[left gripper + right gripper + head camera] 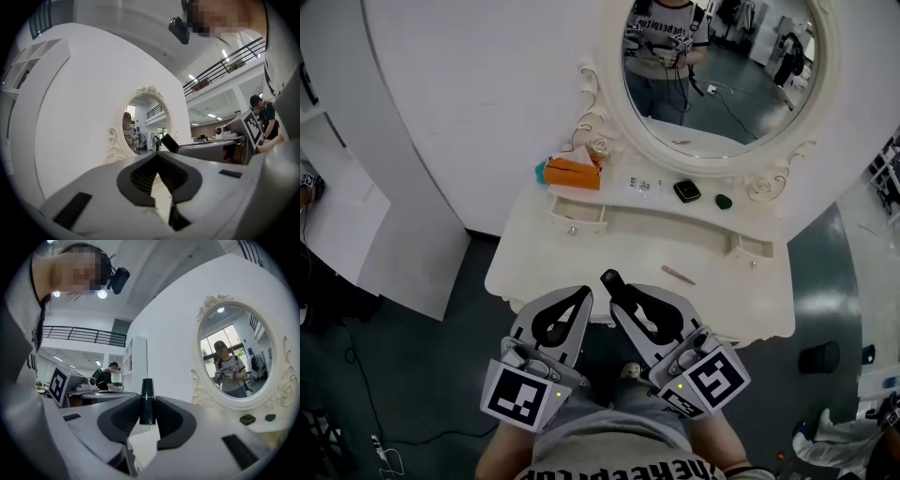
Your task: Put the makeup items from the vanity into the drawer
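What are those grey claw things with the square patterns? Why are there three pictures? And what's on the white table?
Those are two hand-held grippers: tongs that a person squeezes, with no robot. The head view is from a camera on the person's head, looking down. The two gripper views are from small cameras riding on each gripper. The left hand-held gripper is shut and empty. The right hand-held gripper pinches a black lipstick tube. On the white vanity, below the oval mirror, lie an orange box, a black square case, a small dark green thing and a thin pink stick.
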`<move>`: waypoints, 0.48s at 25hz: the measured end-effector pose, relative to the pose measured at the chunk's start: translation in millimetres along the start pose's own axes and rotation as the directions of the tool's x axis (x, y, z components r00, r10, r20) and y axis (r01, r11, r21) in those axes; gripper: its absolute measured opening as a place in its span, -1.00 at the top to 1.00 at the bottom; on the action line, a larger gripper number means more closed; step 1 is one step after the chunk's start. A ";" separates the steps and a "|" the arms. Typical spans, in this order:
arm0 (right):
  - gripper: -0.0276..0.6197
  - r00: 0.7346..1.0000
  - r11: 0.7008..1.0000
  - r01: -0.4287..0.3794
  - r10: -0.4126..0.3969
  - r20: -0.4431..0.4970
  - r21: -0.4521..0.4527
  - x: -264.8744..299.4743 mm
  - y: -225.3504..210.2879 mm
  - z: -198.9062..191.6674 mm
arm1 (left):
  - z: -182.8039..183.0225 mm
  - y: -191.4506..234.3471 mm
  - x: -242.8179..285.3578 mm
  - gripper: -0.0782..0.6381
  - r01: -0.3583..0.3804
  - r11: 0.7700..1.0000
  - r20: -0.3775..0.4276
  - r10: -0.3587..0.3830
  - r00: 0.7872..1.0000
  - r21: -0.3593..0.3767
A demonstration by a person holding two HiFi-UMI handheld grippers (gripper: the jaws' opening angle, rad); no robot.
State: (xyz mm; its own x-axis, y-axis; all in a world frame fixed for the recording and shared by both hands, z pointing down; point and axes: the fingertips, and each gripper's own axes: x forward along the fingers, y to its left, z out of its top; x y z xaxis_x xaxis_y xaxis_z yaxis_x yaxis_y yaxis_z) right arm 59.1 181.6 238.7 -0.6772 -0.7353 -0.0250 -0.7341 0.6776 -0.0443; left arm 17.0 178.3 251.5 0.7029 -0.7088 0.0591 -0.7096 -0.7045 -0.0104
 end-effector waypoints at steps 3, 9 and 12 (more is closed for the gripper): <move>0.54 1.000 1.000 0.017 -0.017 0.007 0.007 0.6 4.4 -1.1 | -2.8 2.3 -6.6 0.74 0.006 1.000 0.002 -0.006 1.000 0.000; 0.54 0.999 0.999 0.032 -0.032 -0.001 -0.006 1.5 12.3 -3.6 | -7.7 9.3 -15.8 0.74 0.009 1.000 0.007 -0.009 1.000 -0.008; 0.54 0.999 0.999 0.032 -0.032 -0.012 -0.020 2.7 13.5 -4.7 | -8.1 12.5 -15.4 0.74 0.008 1.000 0.014 -0.008 1.000 -0.014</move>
State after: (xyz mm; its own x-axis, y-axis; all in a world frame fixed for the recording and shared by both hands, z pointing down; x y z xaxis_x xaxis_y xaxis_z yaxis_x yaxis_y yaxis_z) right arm 47.1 188.8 242.7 -0.6536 -0.7567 -0.0114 -0.7564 0.6537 -0.0249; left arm -3.1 180.6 258.5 0.7091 -0.7037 0.0449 -0.7045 -0.7097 0.0038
